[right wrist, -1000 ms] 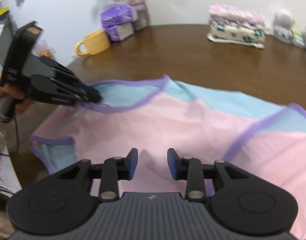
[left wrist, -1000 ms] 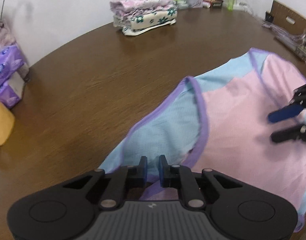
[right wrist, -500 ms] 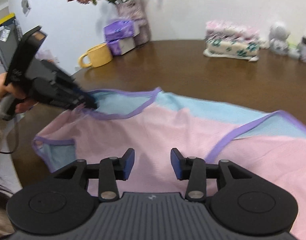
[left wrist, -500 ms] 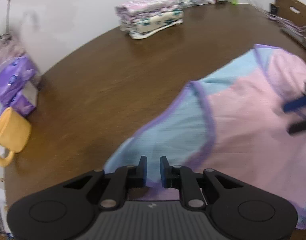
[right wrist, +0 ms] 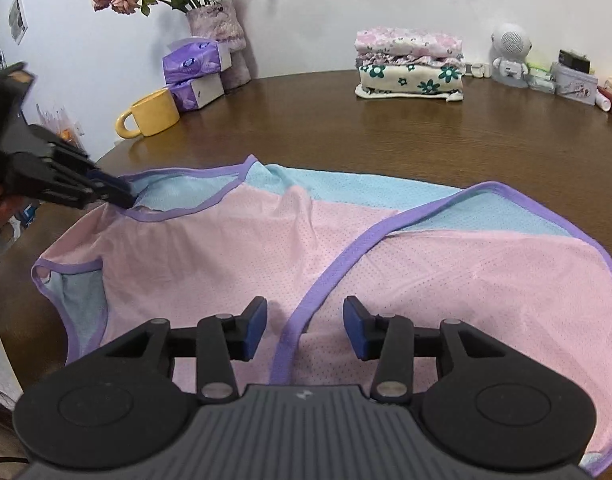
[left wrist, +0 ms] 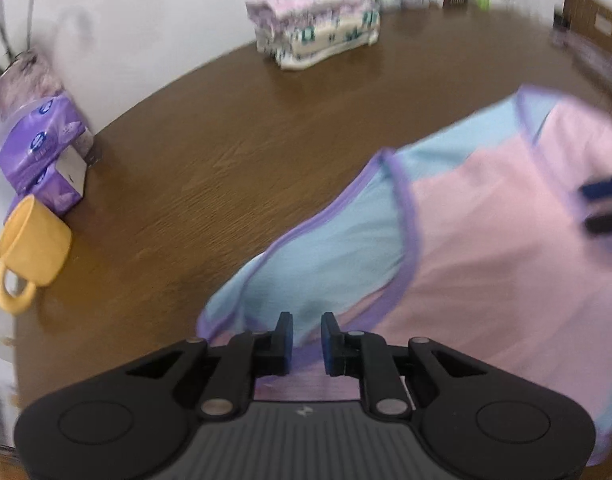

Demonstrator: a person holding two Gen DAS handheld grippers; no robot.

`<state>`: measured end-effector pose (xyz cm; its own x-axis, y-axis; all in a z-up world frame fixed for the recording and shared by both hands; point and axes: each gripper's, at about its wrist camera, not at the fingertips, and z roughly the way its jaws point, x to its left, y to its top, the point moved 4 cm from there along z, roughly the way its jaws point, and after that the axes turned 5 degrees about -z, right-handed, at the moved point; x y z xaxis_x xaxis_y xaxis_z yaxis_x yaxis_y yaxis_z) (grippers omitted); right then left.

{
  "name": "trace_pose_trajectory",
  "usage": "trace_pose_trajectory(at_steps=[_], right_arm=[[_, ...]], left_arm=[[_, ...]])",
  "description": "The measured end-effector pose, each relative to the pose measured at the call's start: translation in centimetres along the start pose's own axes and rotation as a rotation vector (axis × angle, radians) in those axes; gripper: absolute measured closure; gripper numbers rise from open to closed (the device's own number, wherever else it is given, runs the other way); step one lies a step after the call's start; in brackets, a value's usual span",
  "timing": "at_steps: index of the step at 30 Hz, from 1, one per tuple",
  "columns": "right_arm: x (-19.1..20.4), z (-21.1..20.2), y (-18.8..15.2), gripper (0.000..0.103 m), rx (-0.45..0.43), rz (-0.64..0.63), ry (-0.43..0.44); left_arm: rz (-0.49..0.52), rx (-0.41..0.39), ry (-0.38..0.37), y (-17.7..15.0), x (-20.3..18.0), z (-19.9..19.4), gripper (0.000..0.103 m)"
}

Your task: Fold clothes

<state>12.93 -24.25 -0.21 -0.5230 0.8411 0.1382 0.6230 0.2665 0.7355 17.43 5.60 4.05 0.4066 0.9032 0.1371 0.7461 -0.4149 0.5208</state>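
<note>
The left gripper (right wrist: pixel 122 196) is clamped on the pink garment's (right wrist: pixel 425 280) purple neckline at nine o'clock (right gripper (right wrist: pixel 304 328) spread apart, holding nothing).

Black hand-held gripper (right wrist: pixel 304 328), blue finger pads (right wrist: pixel 254 328)

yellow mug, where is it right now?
In the right wrist view the yellow mug stands on the wooden table at far left, just in front of the purple tissue packs, clear of the pink garment.
</note>
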Motion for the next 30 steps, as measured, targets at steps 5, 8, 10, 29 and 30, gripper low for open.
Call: trace_pose_trajectory(at_steps=[5, 8, 10, 29, 30], right_arm=[[-0.7, -1.3, -0.5, 0.058, -0.027, 0.022, -0.019], [-1.5, -1.5, -1.0, 0.058, -0.024, 0.061, -0.028], [-1.6, -1.5, -1.4, 0.058, -0.019, 0.073, -0.02], [-1.6, -2.7, -1.8, 0.058, -0.022, 0.03, -0.073], [-1.7, -3.0, -1.4, 0.058, -0.037, 0.036, -0.071]], left_arm=[[0.053, 0.013, -0.07, -3.9, -3.7, -2.9, 0.087], [0.082, 0.038, -0.028, -6.1, -4.9, -3.1, 0.087], [0.092, 0.045, 0.016, -7.1, -5.1, -3.0, 0.087], [-0.024, 0.016, 0.097, -8.3, -2.0, -4.4, 0.081], [-0.044, -0.011, 0.078, -7.7, -2.0, -5.0, 0.073]])
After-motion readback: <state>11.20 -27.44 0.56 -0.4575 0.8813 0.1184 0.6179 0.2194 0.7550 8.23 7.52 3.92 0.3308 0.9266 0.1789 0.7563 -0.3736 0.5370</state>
